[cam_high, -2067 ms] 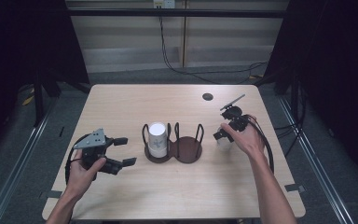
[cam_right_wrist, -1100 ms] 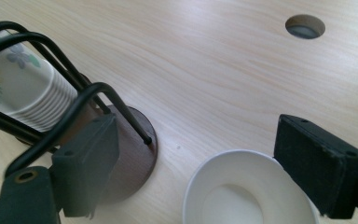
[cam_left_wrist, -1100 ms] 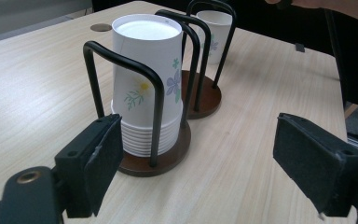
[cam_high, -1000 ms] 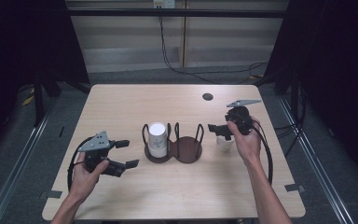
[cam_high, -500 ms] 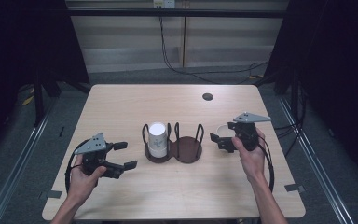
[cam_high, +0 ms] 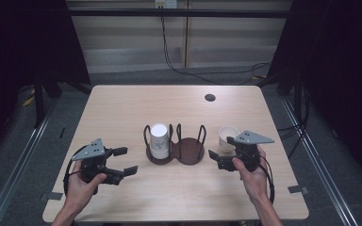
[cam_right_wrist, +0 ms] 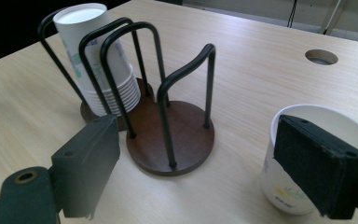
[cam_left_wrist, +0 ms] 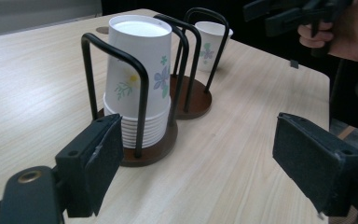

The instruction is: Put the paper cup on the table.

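High view: right tool [cam_high: 224, 153], jaws open, has released the cup [cam_high: 227, 137] and drawn back.

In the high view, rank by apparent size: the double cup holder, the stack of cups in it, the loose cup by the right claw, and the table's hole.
1. Double cup holder, widest overall.
2. Stack of cups.
3. Loose cup; partly hidden behind the right claw, so its ranking below the stack is unsure.
4. Table's hole, clearly smallest.
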Motion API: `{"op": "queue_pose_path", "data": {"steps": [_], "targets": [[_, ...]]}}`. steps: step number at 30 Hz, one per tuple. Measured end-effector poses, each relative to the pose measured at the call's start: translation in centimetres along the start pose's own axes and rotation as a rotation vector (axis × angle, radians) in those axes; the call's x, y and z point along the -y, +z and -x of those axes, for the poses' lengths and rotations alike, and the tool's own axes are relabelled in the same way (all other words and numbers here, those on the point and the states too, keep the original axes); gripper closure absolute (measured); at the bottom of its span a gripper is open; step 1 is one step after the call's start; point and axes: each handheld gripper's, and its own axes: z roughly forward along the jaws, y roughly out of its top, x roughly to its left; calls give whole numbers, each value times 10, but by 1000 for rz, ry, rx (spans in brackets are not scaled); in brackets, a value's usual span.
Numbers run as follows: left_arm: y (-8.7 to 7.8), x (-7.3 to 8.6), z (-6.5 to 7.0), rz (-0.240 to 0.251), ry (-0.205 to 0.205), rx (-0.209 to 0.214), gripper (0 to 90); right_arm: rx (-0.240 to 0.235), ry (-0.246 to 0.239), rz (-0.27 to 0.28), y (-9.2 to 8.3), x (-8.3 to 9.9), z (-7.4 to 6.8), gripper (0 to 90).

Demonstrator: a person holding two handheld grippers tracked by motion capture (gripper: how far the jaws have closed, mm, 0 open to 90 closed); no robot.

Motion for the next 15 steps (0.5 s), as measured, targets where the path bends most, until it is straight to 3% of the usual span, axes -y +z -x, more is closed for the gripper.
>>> {"op": "queue_pose_path", "data": {"steps": [4, 7, 12, 15], "targets": [[1, 3, 1, -20, -6, -1, 162, -22, -19, -14, -3, 9, -12, 140], [3, 5, 3, -40, 15, -1, 163, -31, -15, -3, -4, 18, -18, 141], [3, 8, 5, -37, -4, 19, 162, -27, 17, 25, -2, 31, -27, 149], [3, 11, 6, -52, 11, 14, 162, -28, 41, 43, -2, 35, -29, 159]]}}
